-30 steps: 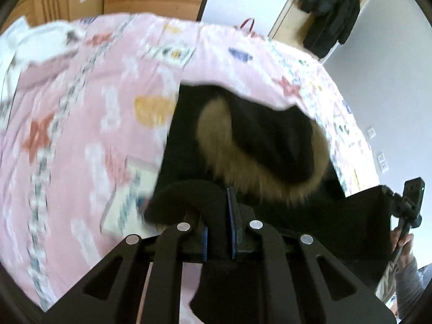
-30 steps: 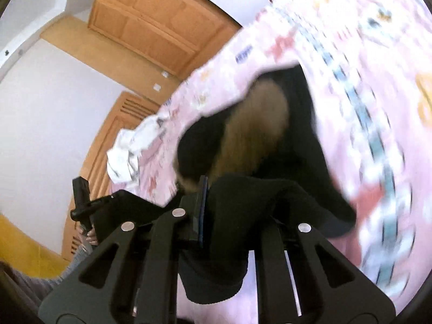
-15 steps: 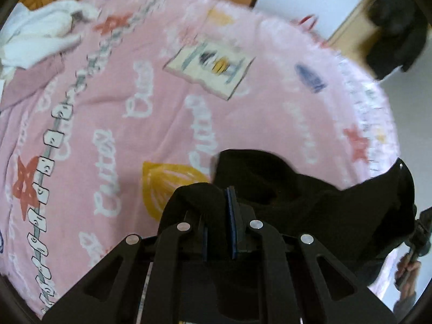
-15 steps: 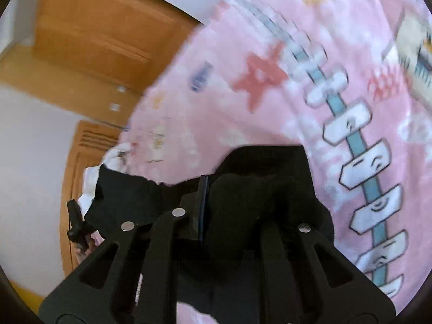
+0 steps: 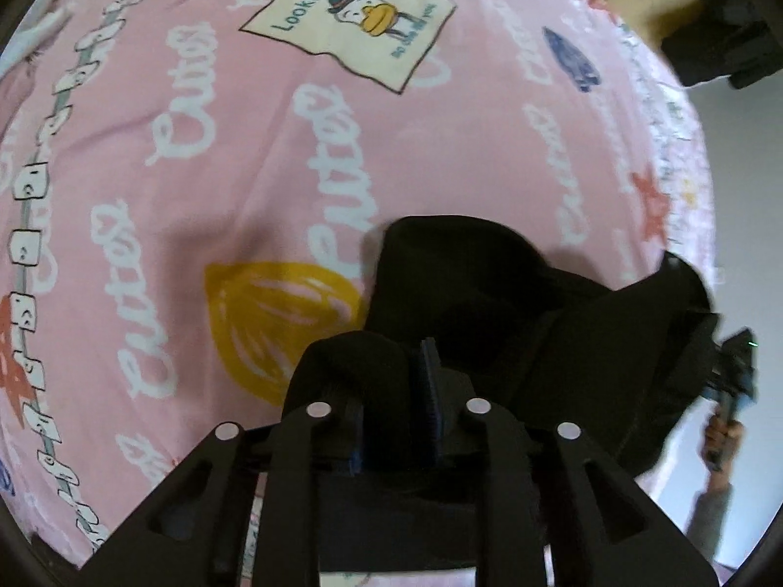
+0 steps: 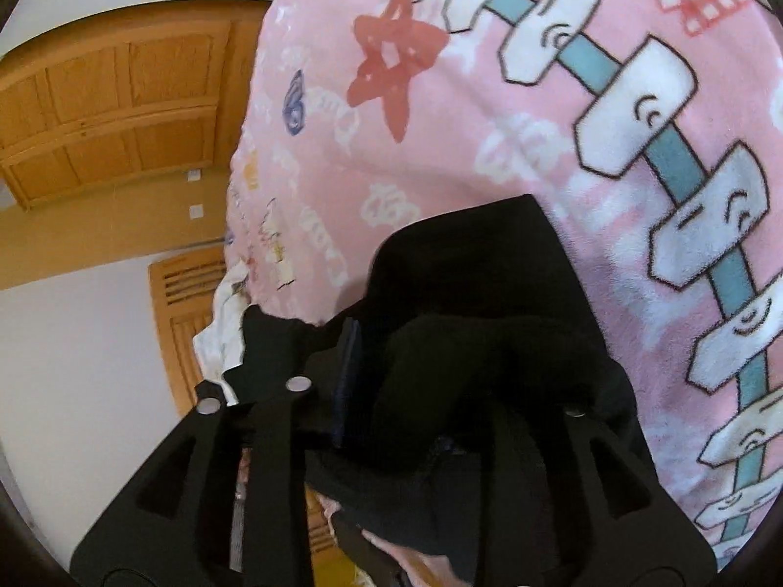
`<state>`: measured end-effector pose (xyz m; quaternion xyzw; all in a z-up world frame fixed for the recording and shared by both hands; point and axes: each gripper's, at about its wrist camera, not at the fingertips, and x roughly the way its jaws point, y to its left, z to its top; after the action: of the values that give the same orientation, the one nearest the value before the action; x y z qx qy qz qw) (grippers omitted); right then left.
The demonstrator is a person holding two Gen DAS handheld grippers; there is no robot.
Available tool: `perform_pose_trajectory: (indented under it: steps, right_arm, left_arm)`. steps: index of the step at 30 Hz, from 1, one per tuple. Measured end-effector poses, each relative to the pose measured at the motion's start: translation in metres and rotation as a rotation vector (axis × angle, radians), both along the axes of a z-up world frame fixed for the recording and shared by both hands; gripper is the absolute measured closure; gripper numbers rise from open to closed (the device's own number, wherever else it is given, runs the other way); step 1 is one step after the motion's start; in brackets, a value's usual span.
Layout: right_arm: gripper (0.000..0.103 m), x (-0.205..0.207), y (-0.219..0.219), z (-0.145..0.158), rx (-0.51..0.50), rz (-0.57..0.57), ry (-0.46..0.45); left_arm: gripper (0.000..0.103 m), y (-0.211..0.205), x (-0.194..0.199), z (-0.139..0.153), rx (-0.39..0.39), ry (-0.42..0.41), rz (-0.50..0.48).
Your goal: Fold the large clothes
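a: on the pink bedspread (image 5: 244,156), seen from the left wrist camera, a black garment (image 5: 489,288) lies bunched just ahead of and under the left gripper (image 5: 391,391). a fold of its cloth sits between the two fingers. the jaws are opening, and the blue pad on the right side shows a slim gap beside the fold, so the cloth looks loose rather than pinched.

b: and the right side?

a: from the right wrist camera, the right gripper (image 6: 440,391) is also opening. a thick hump of the same black garment (image 6: 470,269) fills the space between its fingers and drapes over them onto the bedspread (image 6: 489,137). only the left blue pad shows clear of the cloth, so the jaws read as released.

b: what is hard to see?

a: the garment's lower part is hidden behind both gripper frames, so its full shape cannot be told. the right gripper's right finger is buried in cloth. at the left view's right edge a person's hand (image 5: 719,445) holds the other gripper, small and blurred. a dark item (image 5: 714,49) at the top right is cut off. white cloth (image 6: 220,332) peeks past the bed's edge, near a wooden door (image 6: 112,98).

b: any writing?

a: a cream patch (image 5: 347,19) reads "looking for"; smaller teal words are unclear. white script repeats "cutter".
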<state>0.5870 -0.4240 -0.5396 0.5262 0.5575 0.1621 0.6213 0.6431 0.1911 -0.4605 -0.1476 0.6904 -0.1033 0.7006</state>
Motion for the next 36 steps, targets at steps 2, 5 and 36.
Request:
perform_pose_trajectory:
  steps: [2,5,36]
  right_arm:
    - [0.063,-0.001,-0.003,0.004,0.060,-0.006,0.009]
    - [0.027,-0.002,-0.011,0.013,0.167,-0.052,0.000]
    - [0.017,-0.064,0.237,0.042,-0.714,0.443,-0.530]
  left_arm:
    - [0.072,0.003,0.001,0.010,-0.040,0.011,-0.035]
    - [0.071,-0.002,-0.002,0.029,-0.033,0.017,-0.159]
    - [0.035,-0.105,-0.094,0.033,-0.087,-0.276,0.078]
